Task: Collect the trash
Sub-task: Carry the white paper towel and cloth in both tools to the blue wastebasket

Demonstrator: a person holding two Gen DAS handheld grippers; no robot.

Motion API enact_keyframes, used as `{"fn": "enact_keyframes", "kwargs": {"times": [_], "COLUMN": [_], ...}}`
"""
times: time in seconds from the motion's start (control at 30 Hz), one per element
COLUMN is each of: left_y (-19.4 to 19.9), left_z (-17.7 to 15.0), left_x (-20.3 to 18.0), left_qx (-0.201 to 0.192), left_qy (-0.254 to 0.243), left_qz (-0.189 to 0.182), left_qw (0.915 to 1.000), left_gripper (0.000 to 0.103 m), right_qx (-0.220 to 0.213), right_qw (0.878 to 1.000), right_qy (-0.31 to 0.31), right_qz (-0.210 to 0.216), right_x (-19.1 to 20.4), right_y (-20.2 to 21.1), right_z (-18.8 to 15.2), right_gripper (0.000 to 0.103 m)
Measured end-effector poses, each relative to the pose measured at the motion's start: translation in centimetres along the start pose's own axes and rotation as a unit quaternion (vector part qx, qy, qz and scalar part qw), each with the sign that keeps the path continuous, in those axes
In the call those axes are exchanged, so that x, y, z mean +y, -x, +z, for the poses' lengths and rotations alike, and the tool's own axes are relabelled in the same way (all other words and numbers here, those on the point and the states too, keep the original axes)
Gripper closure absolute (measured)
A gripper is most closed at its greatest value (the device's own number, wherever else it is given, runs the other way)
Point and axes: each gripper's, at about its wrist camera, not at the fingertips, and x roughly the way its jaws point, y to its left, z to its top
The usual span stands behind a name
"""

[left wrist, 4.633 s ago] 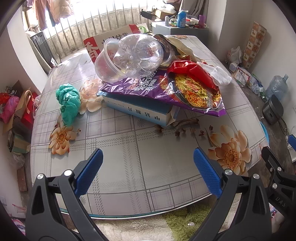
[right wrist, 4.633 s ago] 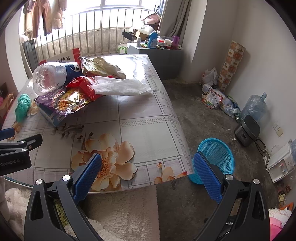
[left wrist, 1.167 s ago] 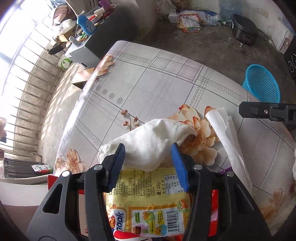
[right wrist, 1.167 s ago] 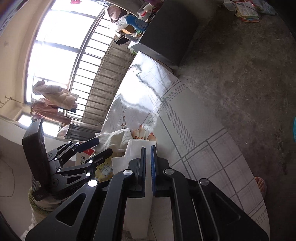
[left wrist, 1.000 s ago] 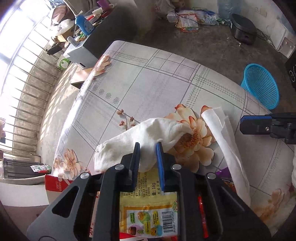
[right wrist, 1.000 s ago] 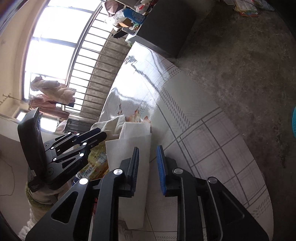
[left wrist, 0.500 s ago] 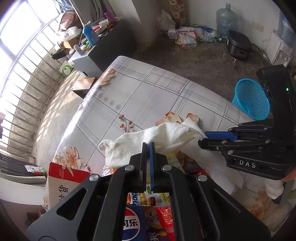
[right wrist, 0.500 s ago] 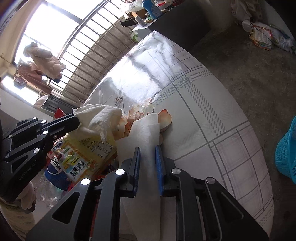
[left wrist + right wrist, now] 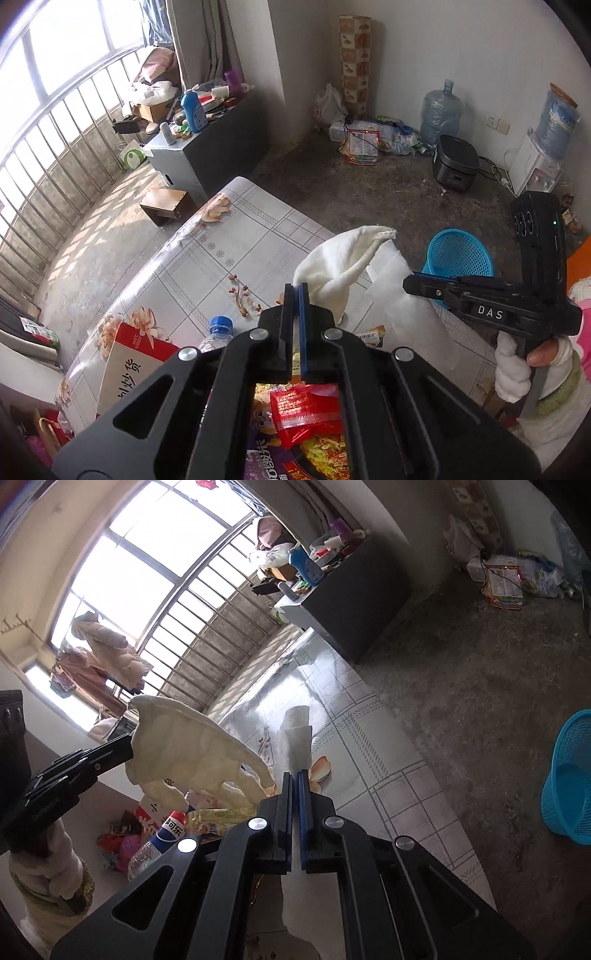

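Left tool (image 9: pixel 298 286): I have it clenched on a crumpled white cloth (image 9: pixel 341 264); the pads are pressed together with a corner of the fabric pinched at the tips, and the rest fans out above and to the right, lifted clear of the bench (image 9: pixel 236 240).
Left tool, from the right wrist view (image 9: pixel 127 746): it comes in from the left edge, the same cloth (image 9: pixel 192 760) hanging off its tip in the air.
Right tool (image 9: pixel 295 773): clenched on a flat white paper towel (image 9: pixel 297 738); the sheet runs between the closed pads, one end sticking up past the tips, the other trailing down under the tool body.
Right tool, from the left wrist view (image 9: pixel 408 284): it reaches in from the right, held by a hand (image 9: pixel 543 354) in a white sleeve; the towel (image 9: pixel 399 291) droops from its tip, just beside the cloth.
Trash left on the bench: a clear bottle with a blue cap (image 9: pixel 218 332), a red and white carton (image 9: pixel 133 365), a red wrapper (image 9: pixel 303 413) and a purple noodle packet (image 9: pixel 314 454), all under my left tool.
Blue basket (image 9: pixel 460 254): on the floor beyond the bench edge, well apart from both tools; in the right wrist view it sits at the right edge (image 9: pixel 570 775).
Bench surface: a glossy flowered, checked cover.
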Motion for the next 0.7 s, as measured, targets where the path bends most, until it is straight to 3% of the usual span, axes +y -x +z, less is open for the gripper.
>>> {"fn": "enact_keyframes", "kwargs": {"times": [0.4, 0.7], "left_y": [3.2, 0.5], "left_z": [4.2, 6.8], "left_x": [-8.2, -12.3], "left_qx": [-0.057, -0.04], "left_qy": [-0.039, -0.058], "left_qz": [-0.05, -0.075], "left_qw": [0.9964, 0.9947], "left_gripper": [0.102, 0.102], "right_qx": [-0.111, -0.101], "right_qw": [0.992, 0.988], "right_qy": [-0.059, -0.119], "right_qz": [-0.019, -0.009], "right_x": [-6.6, -11.6], "right_y": [11.4, 10.6], "right_z": [-0.1, -0.2], "right_gripper": [0.1, 0.1]}}
